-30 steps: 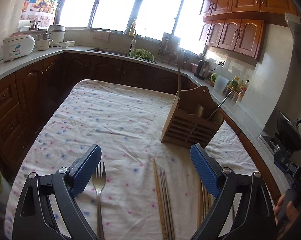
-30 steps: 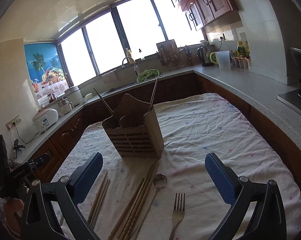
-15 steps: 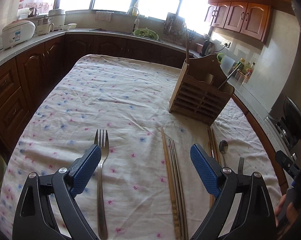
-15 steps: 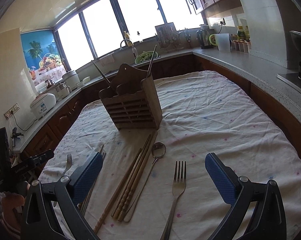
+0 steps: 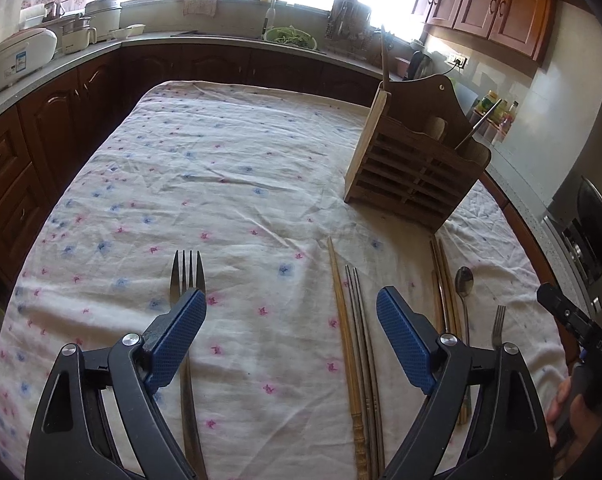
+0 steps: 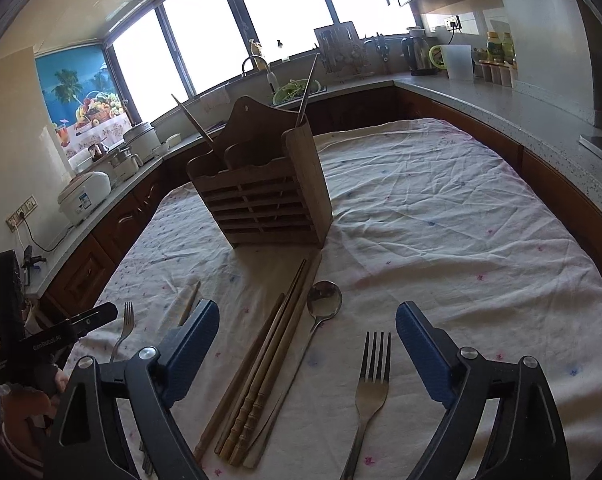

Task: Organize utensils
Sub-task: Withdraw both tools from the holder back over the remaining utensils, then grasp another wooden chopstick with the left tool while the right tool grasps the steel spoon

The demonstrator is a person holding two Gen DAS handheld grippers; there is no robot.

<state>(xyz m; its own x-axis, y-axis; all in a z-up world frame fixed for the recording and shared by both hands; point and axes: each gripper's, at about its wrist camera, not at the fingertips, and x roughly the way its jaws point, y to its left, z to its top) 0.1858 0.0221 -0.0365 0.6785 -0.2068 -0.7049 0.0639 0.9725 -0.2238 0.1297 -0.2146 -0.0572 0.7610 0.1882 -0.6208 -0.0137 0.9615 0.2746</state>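
The cloth (image 5: 229, 184) covers the table; the holder (image 6: 261, 196) stands at the far side; the left gripper (image 5: 291, 312) and the right gripper (image 6: 307, 332) are wide, closing, holding nothing; chopsticks (image 6: 261, 364), spoon (image 6: 323, 304) and fork (image 6: 375, 372) lie near, below the right one.

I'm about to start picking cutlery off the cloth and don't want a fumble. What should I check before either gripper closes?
1. Left gripper empty: ok, nothing between its closing jaws.
2. Right gripper empty: ok, jaws closing above the cloth; chopsticks, spoon and fork lie below, none pinched.
3. Fork lies free: ok, apart from the spoon.
4. Wooden chopsticks separated: not ok, bundled side by side, touching.
5. Utensil holder upright with room: upright ok; free compartments cannot tell.
6. Left fork lined up: not ok, under the left finger, not centred.
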